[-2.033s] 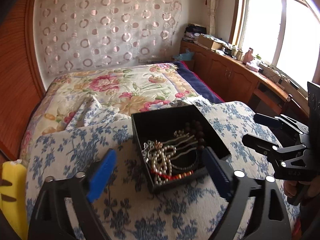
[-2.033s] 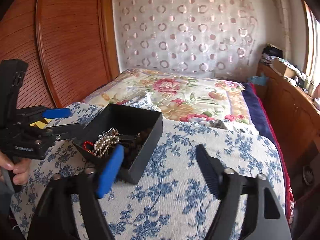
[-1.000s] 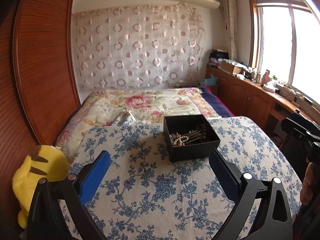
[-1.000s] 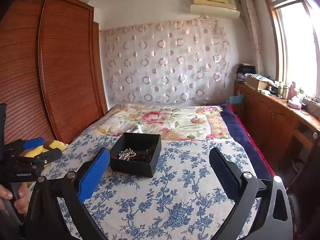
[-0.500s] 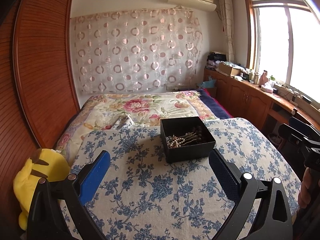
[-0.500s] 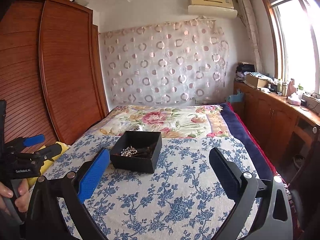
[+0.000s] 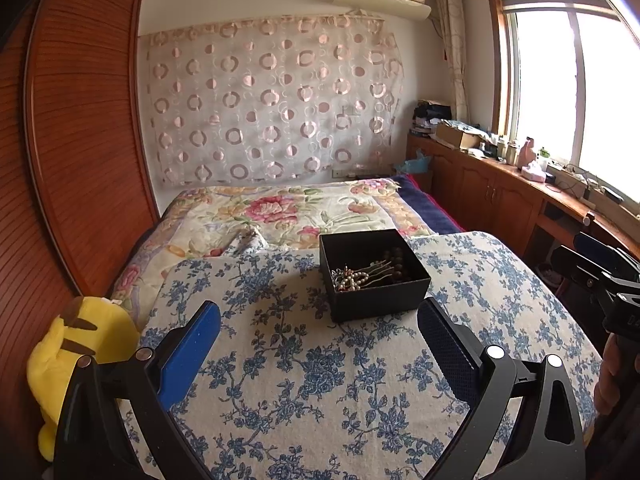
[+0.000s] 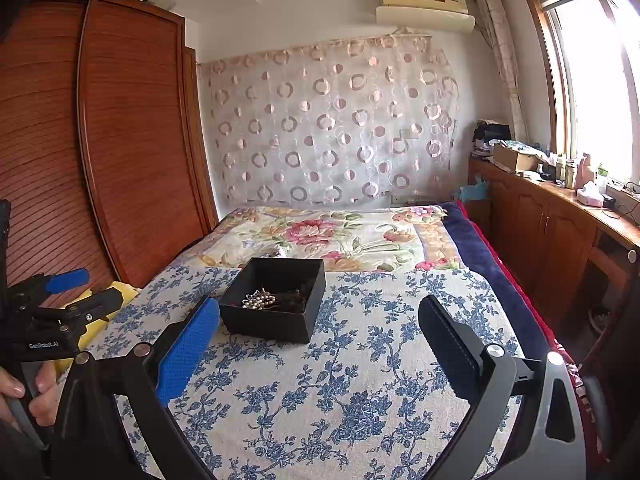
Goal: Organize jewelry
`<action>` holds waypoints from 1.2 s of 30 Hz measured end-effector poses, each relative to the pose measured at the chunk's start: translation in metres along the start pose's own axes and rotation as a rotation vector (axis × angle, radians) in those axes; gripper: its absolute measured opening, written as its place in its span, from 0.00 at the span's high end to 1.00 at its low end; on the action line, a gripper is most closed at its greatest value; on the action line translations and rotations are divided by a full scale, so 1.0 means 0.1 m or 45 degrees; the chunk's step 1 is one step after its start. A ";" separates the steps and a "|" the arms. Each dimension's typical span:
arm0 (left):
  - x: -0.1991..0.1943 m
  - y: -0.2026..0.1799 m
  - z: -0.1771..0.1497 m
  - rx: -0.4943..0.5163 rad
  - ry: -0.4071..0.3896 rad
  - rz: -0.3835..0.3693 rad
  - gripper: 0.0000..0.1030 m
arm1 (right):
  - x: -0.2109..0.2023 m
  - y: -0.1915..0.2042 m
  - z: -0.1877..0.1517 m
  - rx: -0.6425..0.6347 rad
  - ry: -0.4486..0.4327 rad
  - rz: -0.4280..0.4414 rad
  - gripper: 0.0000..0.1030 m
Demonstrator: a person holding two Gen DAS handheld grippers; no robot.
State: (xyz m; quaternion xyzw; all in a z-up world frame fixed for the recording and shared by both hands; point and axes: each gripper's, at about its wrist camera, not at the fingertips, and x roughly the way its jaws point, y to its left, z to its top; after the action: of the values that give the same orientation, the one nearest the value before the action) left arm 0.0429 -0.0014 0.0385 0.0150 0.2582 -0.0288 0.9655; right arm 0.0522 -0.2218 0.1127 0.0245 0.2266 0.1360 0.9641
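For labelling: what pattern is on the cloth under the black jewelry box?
Blue flowers on cream cloth, under the black open jewelry box; clearest in the left wrist view.

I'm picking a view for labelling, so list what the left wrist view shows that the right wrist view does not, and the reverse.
Only the left wrist view shows the yellow plush toy's brown-tipped ears and the right gripper at its right edge. Only the right wrist view shows the hand that holds the left gripper, and the wardrobe's full front. Both show the open black box of jewelry on the blue floral cloth, the bed, the dotted curtain and the window.
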 end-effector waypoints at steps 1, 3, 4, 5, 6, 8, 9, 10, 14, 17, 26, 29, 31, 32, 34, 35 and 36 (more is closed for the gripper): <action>0.00 0.01 0.00 -0.001 0.000 0.002 0.08 | 0.00 0.00 0.00 -0.001 0.000 0.001 0.03; 0.00 0.02 -0.01 -0.003 0.000 -0.001 0.08 | 0.01 0.00 -0.01 0.002 0.003 0.002 0.03; 0.00 0.01 0.00 -0.002 0.001 0.000 0.08 | 0.01 0.00 -0.01 0.003 0.004 0.002 0.03; 0.00 0.02 -0.01 -0.001 0.002 0.000 0.08 | 0.02 0.00 -0.02 0.003 0.005 0.002 0.03; 0.00 0.01 -0.01 0.000 0.003 0.000 0.08 | 0.02 0.00 -0.02 0.003 0.006 0.002 0.03; 0.00 0.01 -0.02 0.005 0.004 0.001 0.08 | 0.03 0.00 -0.03 0.004 0.008 0.003 0.03; 0.01 0.01 -0.02 0.006 0.004 0.000 0.08 | 0.04 0.00 -0.03 0.004 0.008 0.002 0.03; 0.01 0.00 -0.01 0.003 0.004 -0.002 0.08 | 0.04 0.00 -0.03 0.004 0.009 0.002 0.03; 0.01 -0.01 -0.01 0.001 0.000 -0.002 0.08 | 0.04 0.00 -0.04 0.005 0.009 0.003 0.03; 0.00 -0.01 -0.01 0.000 -0.004 -0.002 0.08 | 0.04 0.00 -0.03 0.004 0.010 0.003 0.03; 0.00 -0.03 -0.01 0.006 -0.011 0.004 0.08 | 0.05 0.01 -0.04 0.005 0.009 0.001 0.03; -0.01 -0.04 0.00 0.005 -0.016 0.005 0.08 | 0.05 0.01 -0.04 0.004 0.009 0.001 0.03; -0.01 -0.03 0.00 0.005 -0.015 0.005 0.08 | 0.05 0.01 -0.04 0.004 0.009 0.001 0.03; -0.01 -0.03 0.00 0.003 -0.016 0.004 0.08 | 0.06 0.01 -0.04 0.004 0.009 0.002 0.03; -0.01 -0.04 0.00 0.005 -0.016 0.004 0.08 | 0.06 0.01 -0.04 0.005 0.010 0.002 0.03; -0.01 -0.03 0.00 0.006 -0.016 0.005 0.08 | 0.06 0.01 -0.05 0.005 0.010 0.003 0.03; -0.01 -0.03 0.00 0.005 -0.017 0.005 0.08 | 0.07 0.01 -0.06 0.005 0.010 0.003 0.03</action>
State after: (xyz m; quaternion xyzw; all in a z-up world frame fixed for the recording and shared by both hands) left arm 0.0419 -0.0047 0.0391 0.0174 0.2517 -0.0276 0.9673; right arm 0.0551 -0.2192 0.1047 0.0259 0.2308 0.1367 0.9630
